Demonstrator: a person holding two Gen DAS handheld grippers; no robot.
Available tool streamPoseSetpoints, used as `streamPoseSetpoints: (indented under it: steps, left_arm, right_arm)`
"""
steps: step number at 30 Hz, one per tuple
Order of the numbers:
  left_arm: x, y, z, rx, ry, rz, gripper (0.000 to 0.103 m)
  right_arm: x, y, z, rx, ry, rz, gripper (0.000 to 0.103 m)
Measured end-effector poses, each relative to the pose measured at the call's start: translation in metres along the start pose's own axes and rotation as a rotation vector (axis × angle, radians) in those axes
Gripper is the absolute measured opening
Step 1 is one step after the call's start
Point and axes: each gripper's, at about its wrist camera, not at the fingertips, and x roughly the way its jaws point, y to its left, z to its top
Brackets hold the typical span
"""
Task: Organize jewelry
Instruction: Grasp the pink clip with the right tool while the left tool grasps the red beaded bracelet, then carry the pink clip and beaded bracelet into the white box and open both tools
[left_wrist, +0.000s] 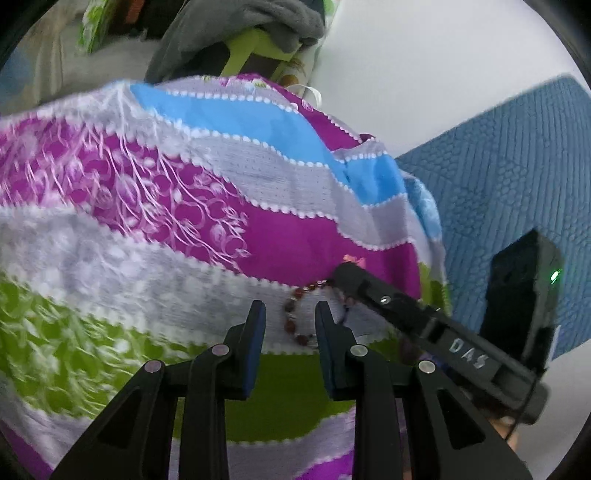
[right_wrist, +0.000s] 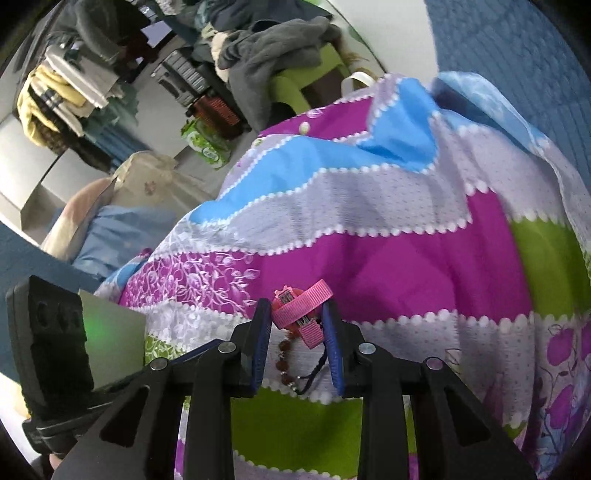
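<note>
A striped bedsheet (left_wrist: 258, 236) in purple, white, blue and green covers the surface. On its white stripe lies a bracelet of red-brown beads (left_wrist: 295, 314), also seen as the bead bracelet (right_wrist: 286, 350) with a dark cord. My left gripper (left_wrist: 290, 308) hangs just short of it, open, with nothing between its pads. My right gripper (right_wrist: 296, 306) is shut on a small pink watch (right_wrist: 303, 299) with a woven strap, held just above the beads. In the left wrist view the right gripper (left_wrist: 343, 275) reaches in from the right, its tip over the bracelet's far side.
A blue quilted mat (left_wrist: 509, 155) lies on the white floor beyond the sheet's right edge. Behind the sheet stand a green stool (right_wrist: 295, 85) under grey clothes (right_wrist: 273, 40), suitcases (right_wrist: 184, 77), a green tissue pack (right_wrist: 207, 144) and stacked laundry. The left gripper's body (right_wrist: 48, 350) fills the lower left.
</note>
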Motion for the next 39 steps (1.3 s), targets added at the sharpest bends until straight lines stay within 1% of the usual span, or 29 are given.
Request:
streamPoseSetpoints:
  steps: [3,4,5,7,11,12,18,19,20,22,23,25,29,32,36,39]
  left_arm:
    - [0.005,0.009,0.0,-0.095,0.016,-0.041,0.026]
    - [0.005,0.009,0.0,-0.103,0.013,-0.051,0.026]
    - [0.006,0.006,0.001,-0.084,0.011,-0.034,0.026]
    - [0.01,-0.003,0.002,-0.017,0.019,0.028,0.026]
    - [0.021,-0.015,0.002,0.057,0.043,0.037,0.026]
    - [0.025,-0.021,0.002,0.089,0.047,0.039,0.026]
    - [0.048,-0.037,0.0,0.206,0.077,0.083,0.026]
    - [0.051,-0.04,-0.001,0.229,0.081,0.098,0.023]
    - [0.053,-0.042,-0.002,0.246,0.081,0.103,0.015]
    - [0.059,-0.047,-0.004,0.278,0.093,0.113,0.01]
    - [0.062,-0.051,-0.005,0.304,0.092,0.131,0.006]
    - [0.067,-0.057,-0.008,0.331,0.099,0.142,0.005]
    - [0.073,-0.067,-0.011,0.378,0.089,0.18,0.004]
    - [0.074,-0.069,-0.012,0.377,0.087,0.188,0.004]
    - [0.055,-0.058,-0.018,0.362,0.077,0.205,0.004]
    - [0.045,-0.053,-0.02,0.358,0.072,0.219,0.004]
  right_arm:
    - [0.0,-0.002,0.0,0.007,0.001,-0.004,0.025]
    - [-0.002,-0.003,0.0,0.007,-0.004,-0.006,0.025]
    - [-0.003,-0.004,0.0,0.008,-0.01,-0.008,0.025]
    - [-0.008,-0.006,0.001,0.01,-0.026,-0.014,0.025]
    - [-0.013,-0.01,0.002,0.015,-0.045,-0.026,0.025]
    - [-0.013,-0.011,0.002,0.019,-0.042,-0.026,0.025]
    - [-0.013,-0.02,0.002,0.051,-0.041,-0.026,0.025]
    - [-0.013,-0.022,0.002,0.057,-0.04,-0.025,0.025]
    - [-0.013,-0.023,0.002,0.06,-0.039,-0.025,0.025]
    - [-0.014,-0.025,0.002,0.06,-0.038,-0.025,0.025]
    - [-0.014,-0.025,0.002,0.06,-0.037,-0.026,0.025]
    - [-0.014,-0.025,0.002,0.061,-0.036,-0.027,0.025]
    - [-0.016,-0.026,0.002,0.058,-0.044,-0.016,0.025]
    - [-0.022,-0.022,0.003,0.047,-0.066,0.016,0.025]
    - [-0.031,-0.016,0.003,0.03,-0.093,0.048,0.025]
    - [-0.038,-0.01,0.003,0.024,-0.123,0.096,0.025]
